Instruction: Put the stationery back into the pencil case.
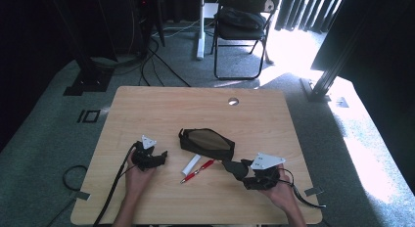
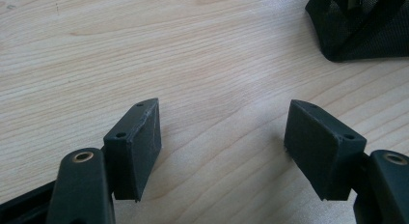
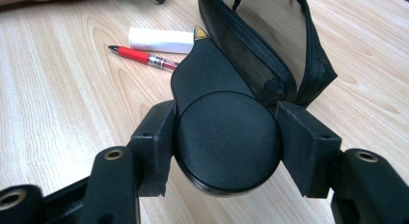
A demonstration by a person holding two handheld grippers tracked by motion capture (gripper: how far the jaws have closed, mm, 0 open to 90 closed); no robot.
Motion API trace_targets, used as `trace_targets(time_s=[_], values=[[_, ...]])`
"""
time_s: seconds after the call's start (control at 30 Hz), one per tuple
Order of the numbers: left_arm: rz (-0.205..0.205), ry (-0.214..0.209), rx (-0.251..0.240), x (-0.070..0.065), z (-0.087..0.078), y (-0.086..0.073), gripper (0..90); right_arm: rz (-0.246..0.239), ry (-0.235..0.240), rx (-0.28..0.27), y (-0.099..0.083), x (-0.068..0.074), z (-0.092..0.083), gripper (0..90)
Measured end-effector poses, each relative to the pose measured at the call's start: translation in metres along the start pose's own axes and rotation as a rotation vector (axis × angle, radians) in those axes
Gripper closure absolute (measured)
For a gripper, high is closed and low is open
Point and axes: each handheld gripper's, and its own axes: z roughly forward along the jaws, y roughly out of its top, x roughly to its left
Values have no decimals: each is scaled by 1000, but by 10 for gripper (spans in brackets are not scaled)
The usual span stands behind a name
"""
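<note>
We grasp a round black plastic tool (image 3: 226, 142) in our right gripper (image 3: 226, 147), just beside the black mesh pouch (image 1: 208, 143); near the pouch lie a red pen (image 1: 197, 171) and white tube (image 1: 191, 164); our left gripper (image 2: 222, 142) hangs released.

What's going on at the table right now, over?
Left tool open, holding nothing. Right tool shut on a round black gadget, beside the open black pouch. Red pen and white tube lie close by, not blocking.

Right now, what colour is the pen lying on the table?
Red, with a black tip. The pen shows best in the right gripper view, beside a white tube.
</note>
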Motion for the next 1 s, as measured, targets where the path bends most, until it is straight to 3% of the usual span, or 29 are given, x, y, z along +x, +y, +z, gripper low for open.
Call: trace_targets(time_s=[1.0], values=[[2,-1,0,0,0,0,291,-9,-44,-22,17,-4,-8,412]])
